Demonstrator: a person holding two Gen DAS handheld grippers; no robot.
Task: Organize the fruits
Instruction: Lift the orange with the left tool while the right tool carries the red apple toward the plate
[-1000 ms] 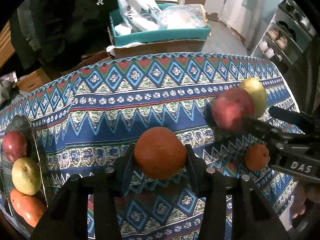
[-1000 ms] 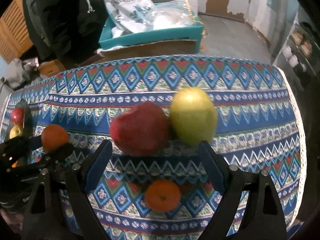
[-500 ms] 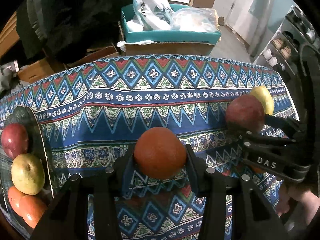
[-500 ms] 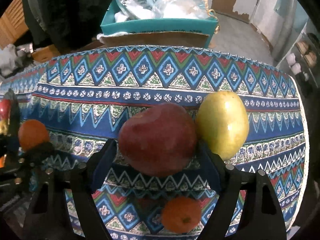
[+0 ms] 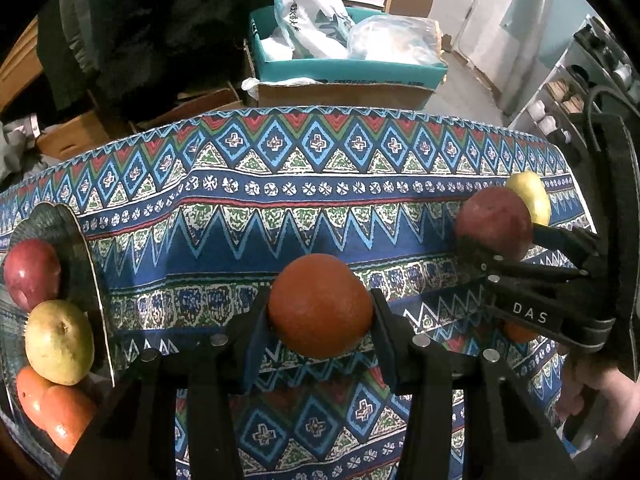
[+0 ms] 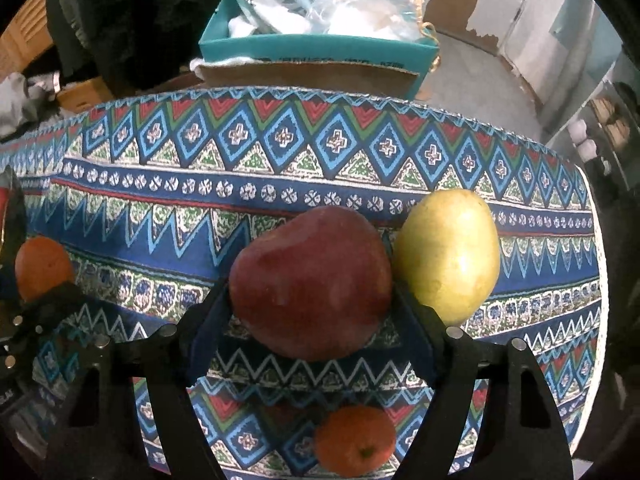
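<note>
My left gripper (image 5: 320,312) is shut on an orange (image 5: 320,304) and holds it above the patterned tablecloth (image 5: 312,208). My right gripper (image 6: 312,308) is shut on a red apple (image 6: 312,280), with a yellow-green pear (image 6: 448,248) touching the apple's right side on the cloth. A small orange (image 6: 354,440) lies on the cloth below the right gripper. In the left wrist view the right gripper (image 5: 496,248) holds the apple (image 5: 494,224) at the right. A dark plate (image 5: 76,232) at the far left holds a red apple (image 5: 30,272), a pear (image 5: 58,340) and oranges (image 5: 52,412).
Beyond the table's far edge stands a teal box (image 5: 344,68) stuffed with plastic bags on a cardboard carton. A dark garment (image 5: 152,32) hangs at the back left. Shelves with jars (image 5: 560,96) are at the right. The cloth's right edge drops off near the pear.
The right gripper has closed around the red apple, which now fills its jaws. The left gripper still holds the orange and has shifted slightly so more of the plate shows.
</note>
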